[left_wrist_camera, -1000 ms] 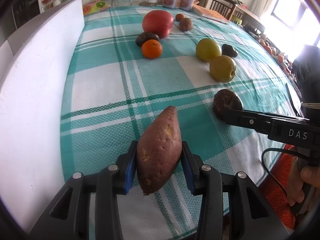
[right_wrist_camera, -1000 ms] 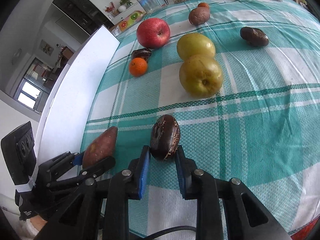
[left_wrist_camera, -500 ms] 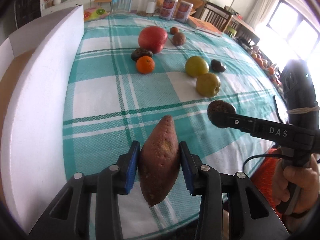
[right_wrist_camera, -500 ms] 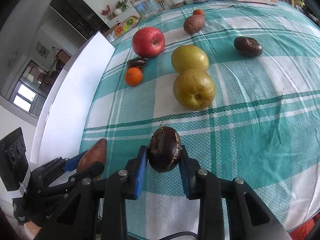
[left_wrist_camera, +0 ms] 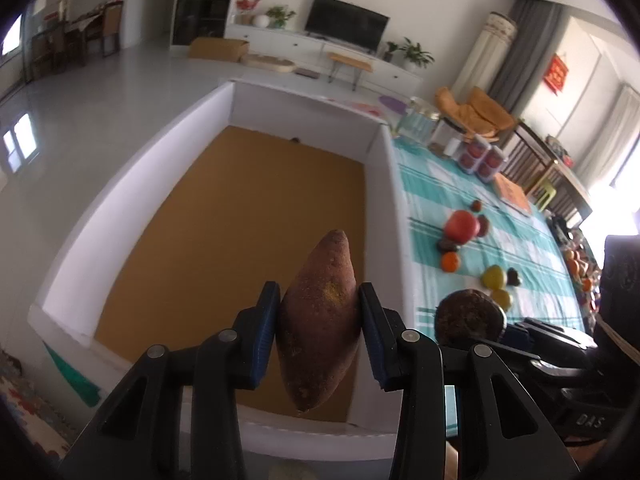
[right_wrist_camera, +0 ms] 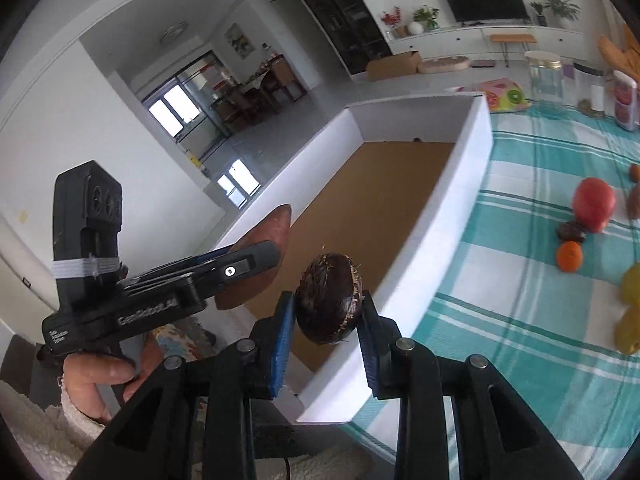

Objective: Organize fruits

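Observation:
My left gripper (left_wrist_camera: 319, 316) is shut on a brown-red sweet potato (left_wrist_camera: 318, 316) and holds it above the near end of a white box (left_wrist_camera: 384, 184) with a brown floor. My right gripper (right_wrist_camera: 326, 316) is shut on a dark round chestnut-like fruit (right_wrist_camera: 330, 300) above the box's near right wall (right_wrist_camera: 448, 232). The sweet potato (right_wrist_camera: 264, 256) and left gripper (right_wrist_camera: 224, 276) show in the right wrist view, over the box. The dark fruit (left_wrist_camera: 470, 316) shows at the right of the left wrist view.
On the teal checked tablecloth (left_wrist_camera: 532, 280) right of the box lie a red apple (left_wrist_camera: 462, 226), an orange (left_wrist_camera: 450, 261), yellow fruits (left_wrist_camera: 494, 276) and small dark fruits (left_wrist_camera: 514, 276). Jars and cans (left_wrist_camera: 484, 158) stand at the table's far end.
Both grippers have lifted their fruit off the table and swung left. They now hang over the white box instead of the tablecloth.

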`<state>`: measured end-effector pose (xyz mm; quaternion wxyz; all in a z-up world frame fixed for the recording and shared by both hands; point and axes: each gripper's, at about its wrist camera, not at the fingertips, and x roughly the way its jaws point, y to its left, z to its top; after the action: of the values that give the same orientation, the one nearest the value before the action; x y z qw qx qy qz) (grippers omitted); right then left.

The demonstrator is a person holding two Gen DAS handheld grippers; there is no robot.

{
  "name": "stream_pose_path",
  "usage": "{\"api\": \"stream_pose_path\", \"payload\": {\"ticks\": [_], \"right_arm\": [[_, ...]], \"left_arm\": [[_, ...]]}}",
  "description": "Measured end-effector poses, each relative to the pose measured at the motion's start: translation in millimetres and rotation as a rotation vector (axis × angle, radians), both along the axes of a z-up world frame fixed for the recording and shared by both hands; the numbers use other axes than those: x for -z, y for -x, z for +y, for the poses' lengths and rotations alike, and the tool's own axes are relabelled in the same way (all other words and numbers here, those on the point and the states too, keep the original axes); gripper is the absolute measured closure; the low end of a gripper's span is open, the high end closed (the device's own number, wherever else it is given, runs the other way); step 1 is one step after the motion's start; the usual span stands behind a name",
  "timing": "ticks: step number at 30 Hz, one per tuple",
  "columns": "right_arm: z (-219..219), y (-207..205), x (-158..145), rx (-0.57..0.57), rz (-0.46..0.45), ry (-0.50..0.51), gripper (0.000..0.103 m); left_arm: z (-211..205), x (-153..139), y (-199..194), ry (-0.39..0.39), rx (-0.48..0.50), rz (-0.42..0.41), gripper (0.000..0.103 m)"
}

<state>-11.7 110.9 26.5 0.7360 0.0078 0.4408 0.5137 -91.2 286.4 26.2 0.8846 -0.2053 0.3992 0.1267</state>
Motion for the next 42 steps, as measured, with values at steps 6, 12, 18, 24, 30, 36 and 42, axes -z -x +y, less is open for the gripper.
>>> {"api": "stream_pose_path", "payload": {"ticks": [6, 12, 18, 24, 30, 36, 42], "right_arm": [[61.1, 16.0, 32.3, -0.094, -0.048, 0.093, 0.071], [32.5, 0.7, 27.6, 0.009, -0.092, 0.059, 0.043], [-65.3, -16.4, 21.9, 0.253, -0.177, 0.043, 0.031], [-184.5, -34.8, 47.2, 0.64, -0.27, 0.195, 0.012], [-296.3, -68.9, 77.0, 0.999, -0.19, 0.331, 0.012], [-353.8, -96.4, 93.4, 1.07, -0.087, 0.283, 0.006], [-366.7, -125.4, 121.5, 1.141, 0.016, 0.365, 0.004]], "left_arm": [[33.8, 51.8, 16.4, -0.02, -0.174, 0.124, 0.062], [17.8, 39.2, 3.0, -0.097, -0.169, 0.064, 0.025], [-29.4, 24.7, -20.0, -0.062, -0.034, -0.046, 0.023], [-125.9, 14.9, -53.8, -0.047, 0.263, -0.097, 0.02], [-216.6, 42.8, -88.3, -0.055, 0.498, -0.061, 0.02], [-248.9, 103.5, -131.0, -0.2, 0.508, 0.041, 0.02], [-237.4, 127.2, -154.8, -0.237, 0.429, 0.064, 0.02]]}}
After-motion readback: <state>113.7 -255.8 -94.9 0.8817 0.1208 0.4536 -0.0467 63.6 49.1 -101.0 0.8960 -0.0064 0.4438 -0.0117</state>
